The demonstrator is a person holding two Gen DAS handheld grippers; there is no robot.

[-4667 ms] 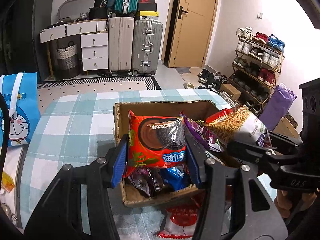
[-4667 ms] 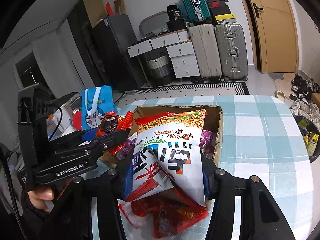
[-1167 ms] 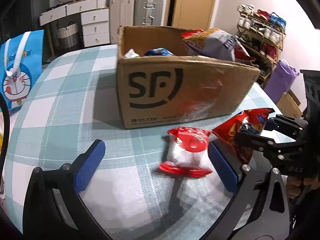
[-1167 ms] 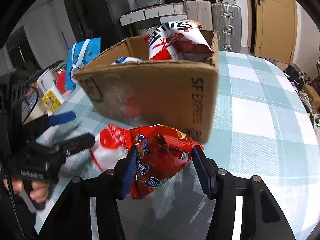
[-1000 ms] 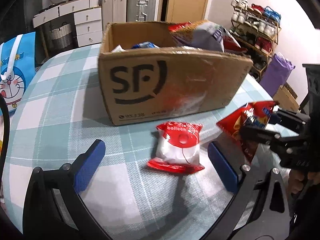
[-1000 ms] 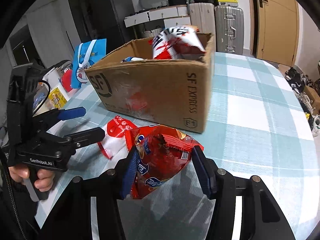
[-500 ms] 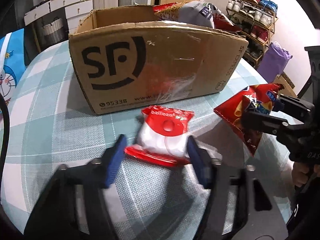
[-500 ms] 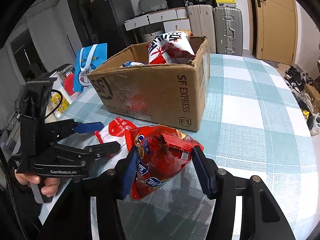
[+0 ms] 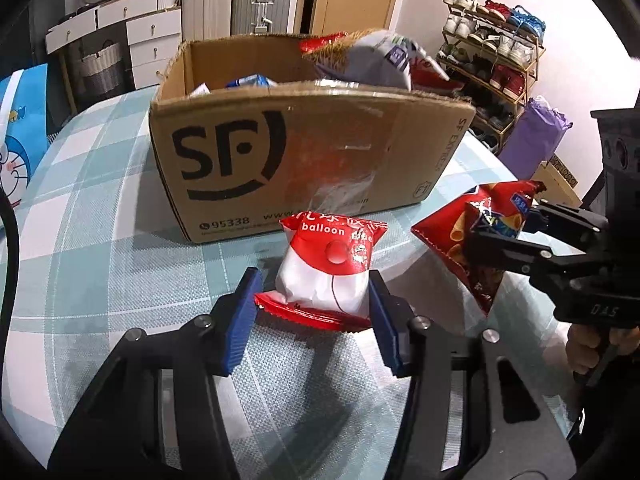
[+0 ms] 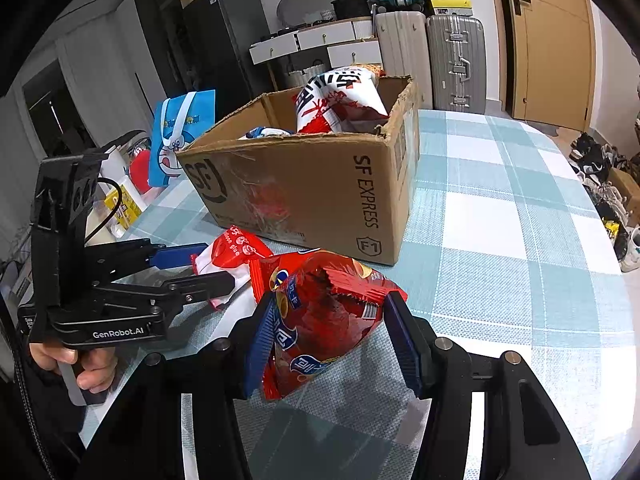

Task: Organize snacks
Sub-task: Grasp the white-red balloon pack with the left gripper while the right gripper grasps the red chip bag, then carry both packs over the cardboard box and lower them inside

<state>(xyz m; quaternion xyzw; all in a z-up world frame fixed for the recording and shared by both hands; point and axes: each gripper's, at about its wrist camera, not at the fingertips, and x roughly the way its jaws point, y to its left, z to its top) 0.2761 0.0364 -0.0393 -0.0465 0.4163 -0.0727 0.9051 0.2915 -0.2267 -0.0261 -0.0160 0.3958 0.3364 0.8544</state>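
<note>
Left wrist view alone shows the shoe rack (image 9: 494, 36); right wrist view alone shows the hand (image 10: 86, 364) on the left gripper's handle. Left gripper (image 9: 316, 312), jaws just closing, pinches the red-and-white "balloon" snack packet (image 9: 330, 268) on the checked desk (image 9: 92, 240), brown cardboard box (image 9: 304, 152) just beyond. Right gripper (image 10: 332, 344) clamps the red crinkled chip bag (image 10: 324, 316), lifted beside the packet.

The box (image 9: 304, 152) was matt brown corrugated cardboard, with glossy clear tape wrinkled across its front. The balloon packet (image 9: 326, 272) and the red chip bag (image 10: 324, 316) were shiny plastic film. A woven checked cloth covered the table (image 10: 520, 240). The left claw (image 9: 314, 316) had matt black plastic arms and ribbed blue pads (image 9: 240, 324).
</note>
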